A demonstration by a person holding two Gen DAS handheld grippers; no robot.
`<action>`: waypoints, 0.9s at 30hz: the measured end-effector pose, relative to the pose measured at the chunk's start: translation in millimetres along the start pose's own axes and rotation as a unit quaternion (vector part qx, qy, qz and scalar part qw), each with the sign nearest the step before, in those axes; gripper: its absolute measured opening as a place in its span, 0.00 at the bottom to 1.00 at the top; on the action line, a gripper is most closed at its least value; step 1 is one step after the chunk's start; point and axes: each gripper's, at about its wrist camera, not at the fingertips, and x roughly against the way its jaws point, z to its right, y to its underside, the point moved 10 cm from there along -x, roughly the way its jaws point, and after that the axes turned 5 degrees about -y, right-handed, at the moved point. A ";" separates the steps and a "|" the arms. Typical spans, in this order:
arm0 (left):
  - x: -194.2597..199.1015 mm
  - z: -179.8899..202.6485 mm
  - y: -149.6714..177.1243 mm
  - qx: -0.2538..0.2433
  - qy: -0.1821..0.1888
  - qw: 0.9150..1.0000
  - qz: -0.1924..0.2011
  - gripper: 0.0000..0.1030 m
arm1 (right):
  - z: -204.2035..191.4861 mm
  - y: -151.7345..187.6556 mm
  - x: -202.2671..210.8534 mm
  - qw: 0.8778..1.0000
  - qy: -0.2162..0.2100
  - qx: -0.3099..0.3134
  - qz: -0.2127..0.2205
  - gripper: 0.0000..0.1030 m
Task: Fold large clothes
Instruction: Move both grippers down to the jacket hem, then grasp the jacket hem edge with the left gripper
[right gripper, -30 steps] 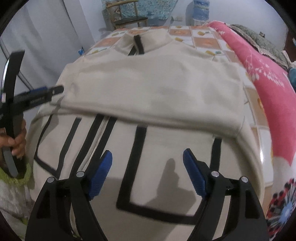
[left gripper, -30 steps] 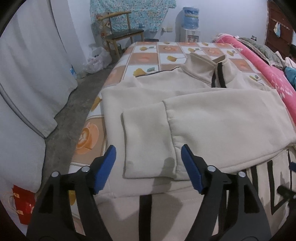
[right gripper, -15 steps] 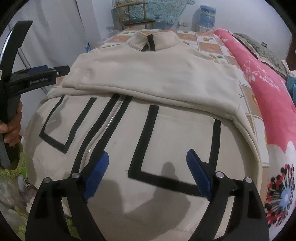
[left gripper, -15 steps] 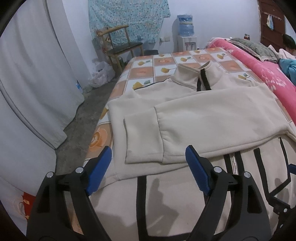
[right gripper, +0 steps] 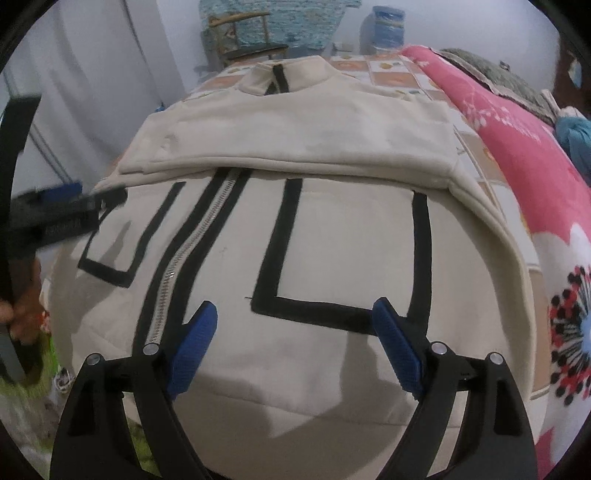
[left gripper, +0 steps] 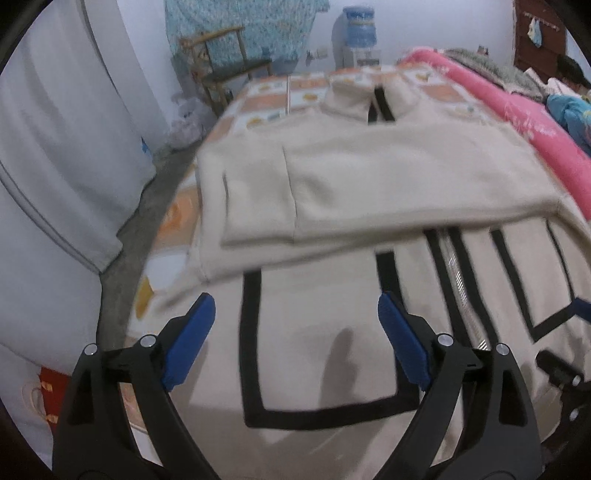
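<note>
Your left gripper point(left gripper: 295, 332), black-framed with blue pads, stands released: its jaws have just been opening and are spread wide, with nothing pressed between them. Beneath the gap lies only the flat front of the cream fleece zip jacket with black tape trim point(left gripper: 332, 332); the pads do not touch it in this view. Your right gripper point(right gripper: 293, 332), of the same build, is likewise released, jaws wide and holding nothing, above the lower front panel of the jacket point(right gripper: 332, 240).

The jacket lies spread face up on the bed with the orange-and-white checked sheet point(left gripper: 266, 99), collar toward the far end and hem toward you. Both sleeves are folded across the chest, forming a cream band over the upper body; a cuff end shows on the left side in the left wrist view. Below that band the silver zip point(right gripper: 184, 258) runs between two black strips, with black rectangular outlines on either side.

In the right wrist view the left gripper's black frame appears at the left edge, near the jacket's side, with part of your hand point(right gripper: 22, 314) on its handle; this area is blurred.

A pink floral blanket point(right gripper: 517, 147) lies along the right side of the bed, just beside the jacket. A wooden chair point(left gripper: 229, 62) and a blue water bottle on a dispenser point(left gripper: 358, 26) stand at the far wall.
</note>
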 end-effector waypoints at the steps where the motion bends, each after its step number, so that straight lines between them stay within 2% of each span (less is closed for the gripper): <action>1: -2.5 1.4 5.4 0.001 -0.001 1.000 -0.004 0.84 | 1.5 -0.2 -2.4 1.000 0.004 -0.003 0.002 0.81; 7: -14.1 -0.3 28.2 0.017 -0.014 1.000 -0.020 0.84 | 5.3 -1.5 -7.6 1.000 0.022 0.006 0.019 0.81; 10: -14.0 -4.9 33.8 0.036 -0.016 0.999 -0.020 0.84 | 10.2 -0.9 -10.4 0.999 0.032 0.010 0.027 0.88; 12: -11.8 -8.4 35.6 0.044 -0.017 0.999 -0.019 0.84 | 13.6 1.5 -14.8 0.999 0.032 0.008 0.028 0.89; 18: 17.4 -21.9 48.8 0.049 -0.003 0.999 0.019 0.84 | 14.9 2.8 -15.0 0.998 0.034 0.025 0.040 0.92; 21: 38.8 -38.1 66.7 0.053 0.001 0.998 0.038 0.84 | 15.2 4.2 -14.2 0.998 0.027 0.030 0.042 0.93; 27: 68.2 -75.7 118.9 0.085 0.017 0.996 0.037 0.84 | 14.8 5.7 -13.6 0.998 0.022 0.040 0.046 0.94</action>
